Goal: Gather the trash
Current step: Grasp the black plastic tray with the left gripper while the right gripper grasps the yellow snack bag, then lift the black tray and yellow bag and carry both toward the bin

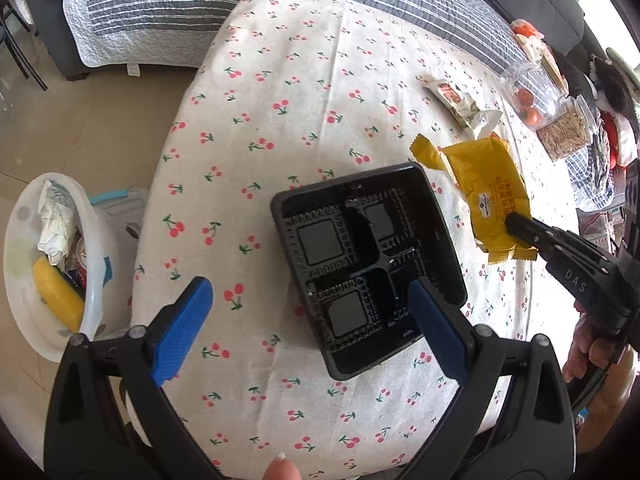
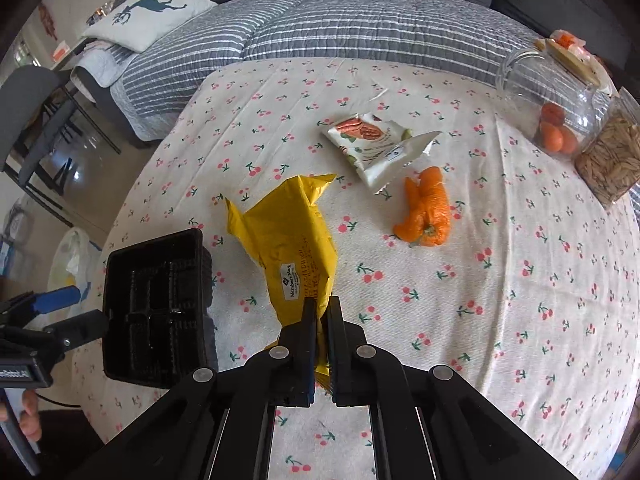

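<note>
A yellow snack wrapper lies on the cherry-print tablecloth. My right gripper is shut on its near end; the same grip shows in the left wrist view. A black plastic tray sits on the table, also seen in the right wrist view. My left gripper is open, its right blue pad over the tray's near right corner and its left pad over the cloth. A white snack packet and orange peel lie farther back.
A white trash bin with paper and a yellow wrapper stands on the floor left of the table. Clear jars of fruit and seeds stand at the table's right edge. A striped sofa lies behind.
</note>
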Motion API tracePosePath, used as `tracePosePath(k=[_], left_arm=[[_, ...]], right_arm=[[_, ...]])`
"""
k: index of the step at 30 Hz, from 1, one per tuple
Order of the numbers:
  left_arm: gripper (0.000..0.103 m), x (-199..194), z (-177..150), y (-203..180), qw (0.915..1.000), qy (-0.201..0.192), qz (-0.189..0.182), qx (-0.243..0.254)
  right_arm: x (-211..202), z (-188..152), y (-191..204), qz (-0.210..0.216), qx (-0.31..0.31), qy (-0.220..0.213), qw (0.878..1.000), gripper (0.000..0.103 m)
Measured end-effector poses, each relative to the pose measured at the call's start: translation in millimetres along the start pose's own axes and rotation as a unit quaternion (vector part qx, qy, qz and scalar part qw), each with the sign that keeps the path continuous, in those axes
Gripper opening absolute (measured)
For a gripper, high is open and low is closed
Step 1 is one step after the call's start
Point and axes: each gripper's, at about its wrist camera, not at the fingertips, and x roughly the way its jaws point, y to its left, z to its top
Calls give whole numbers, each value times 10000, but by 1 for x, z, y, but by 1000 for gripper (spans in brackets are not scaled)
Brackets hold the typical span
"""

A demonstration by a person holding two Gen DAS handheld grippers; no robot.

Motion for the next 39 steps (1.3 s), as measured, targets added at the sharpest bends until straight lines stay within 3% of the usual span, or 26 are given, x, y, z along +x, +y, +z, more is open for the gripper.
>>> tracePosePath(k=[13,19,24,39], left_arm=[[97,23,-7,-38,9992,65,294,275],[83,32,-9,-40,9990,143,373,214],[62,37,-11,-38,9990,224,344,178],[61,-8,-17,-5,9995,-298,66,120]], right_arm=[[-45,-27,-35,20,218,-306,9993,5],[-52,-33,-47,23,305,-342,9989,5],[-55,-33,-49,47,352,-370,9987,5],[-70,-25,-16,328,83,-633,9974,5]])
